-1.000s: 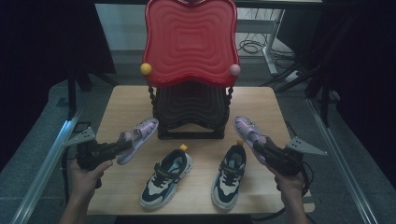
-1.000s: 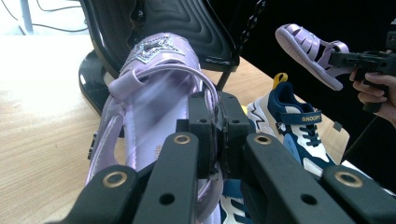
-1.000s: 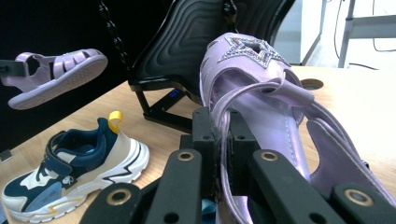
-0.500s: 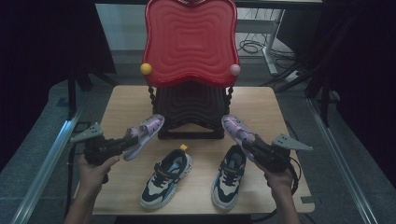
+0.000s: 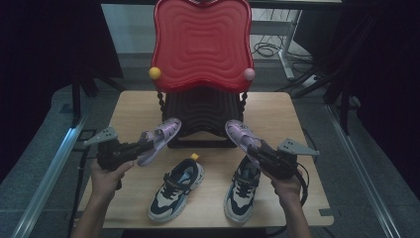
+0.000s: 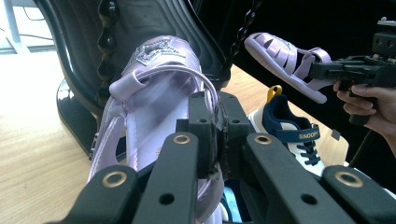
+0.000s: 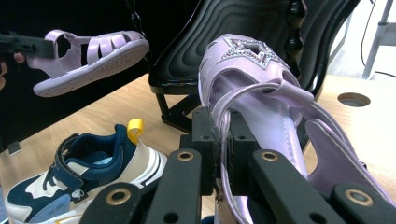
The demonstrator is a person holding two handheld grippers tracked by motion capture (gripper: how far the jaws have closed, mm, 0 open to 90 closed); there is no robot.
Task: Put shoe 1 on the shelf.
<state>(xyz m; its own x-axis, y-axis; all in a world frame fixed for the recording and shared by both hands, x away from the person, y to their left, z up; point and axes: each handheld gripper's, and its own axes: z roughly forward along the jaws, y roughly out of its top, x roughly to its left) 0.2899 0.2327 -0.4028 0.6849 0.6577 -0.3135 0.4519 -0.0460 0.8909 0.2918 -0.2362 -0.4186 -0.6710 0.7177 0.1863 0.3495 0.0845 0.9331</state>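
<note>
Above the wooden surface, I have each tool clamped on a lilac sandal's heel strap: left tool on one sandal, right tool on the other, toes aimed at the black shoe rack, likely for shelving, clear of the sneakers.

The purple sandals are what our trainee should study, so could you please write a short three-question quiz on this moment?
1. True or false: the left gripper is shut on the left purple sandal, lifted off the wooden table.
2. What does the right gripper hold? A. a sneaker B. the right purple sandal C. nothing
3. How many navy and white sneakers stand on the table?

Key: 1 true; 2 B; 3 two, the left sneaker and the right sneaker.
</note>
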